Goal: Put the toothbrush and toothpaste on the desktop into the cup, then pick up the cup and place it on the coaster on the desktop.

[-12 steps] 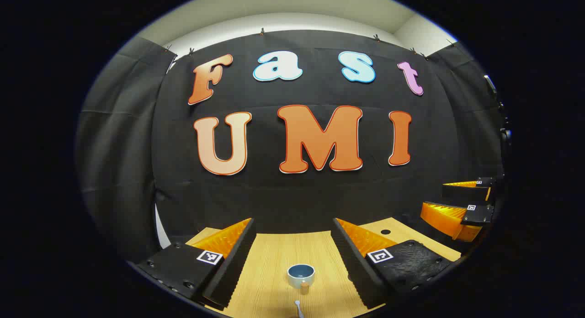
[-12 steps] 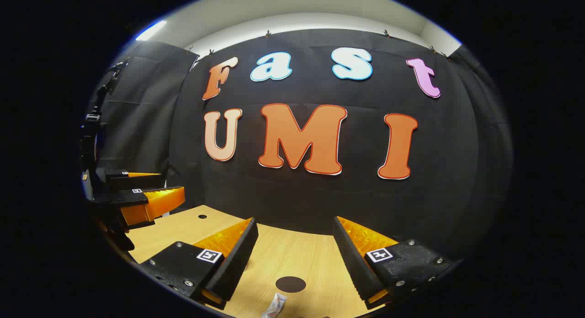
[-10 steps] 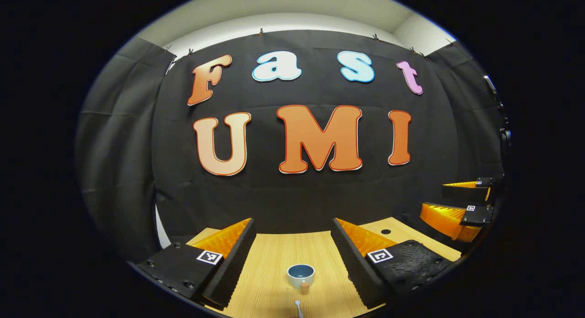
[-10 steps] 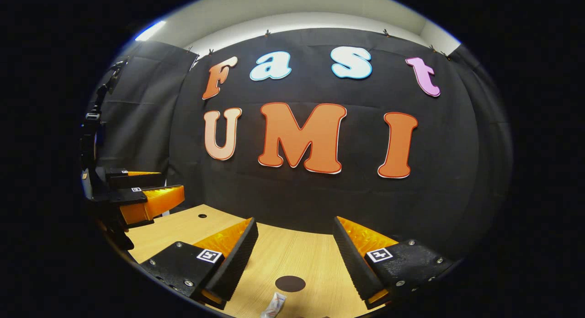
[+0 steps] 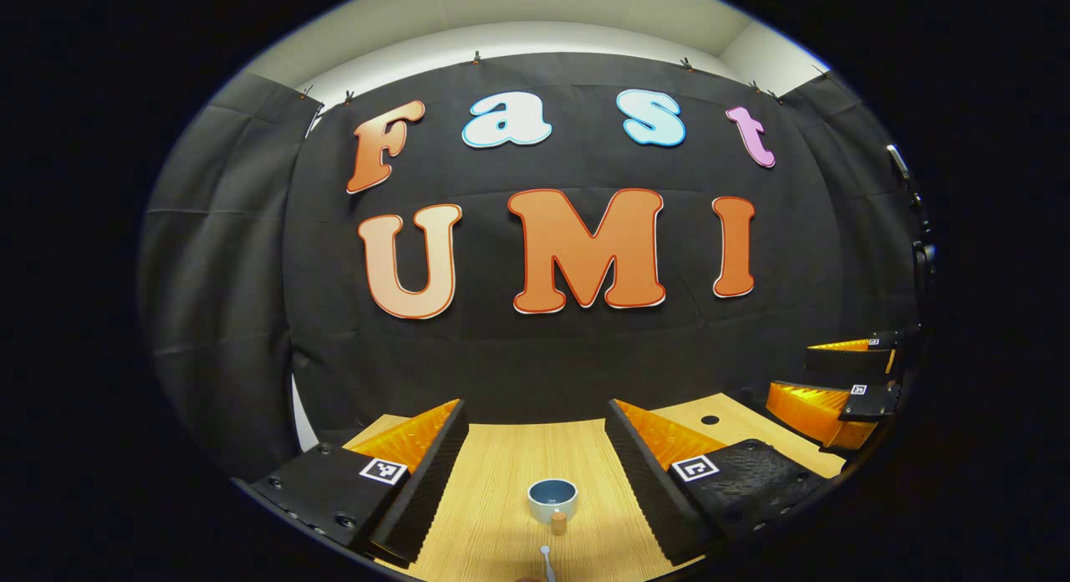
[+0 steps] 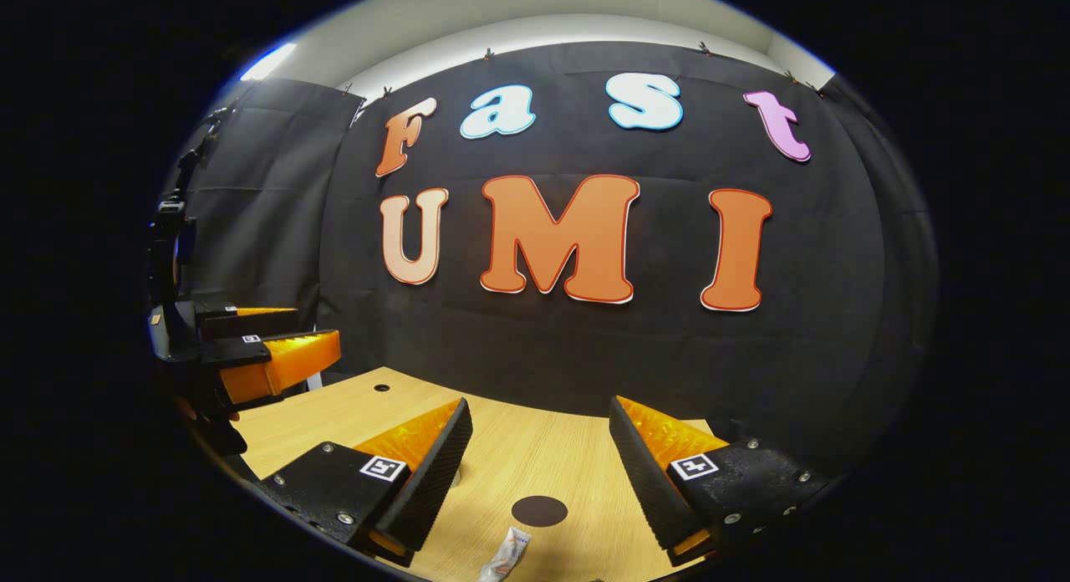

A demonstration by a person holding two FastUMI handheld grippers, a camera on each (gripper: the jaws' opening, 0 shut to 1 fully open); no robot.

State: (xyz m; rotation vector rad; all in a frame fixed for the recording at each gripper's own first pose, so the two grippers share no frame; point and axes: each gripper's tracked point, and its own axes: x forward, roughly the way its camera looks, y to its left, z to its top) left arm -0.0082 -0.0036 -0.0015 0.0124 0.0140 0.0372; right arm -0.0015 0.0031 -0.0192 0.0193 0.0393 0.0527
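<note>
Progress: nothing is sitting in the cup (image 5: 552,499) yet; all steps are remaining, by my judgement.
Left hand-held gripper (image 5: 535,465): hanging above the table (image 5: 501,465) with jaws spread wide, gripping nothing.
Cup: standing upright, mouth up, between and beyond the left fingers.
Toothbrush (image 5: 545,561): lying nearer than the cup, long axis running near to far, its visible end pointing at the cup.
Right hand-held gripper (image 6: 539,465): jaws gaping, holding nothing.
Coaster (image 6: 539,510): lying flat and bare.
Toothpaste (image 6: 506,554): lying just nearer, long axis tilting far-right toward the coaster.
</note>
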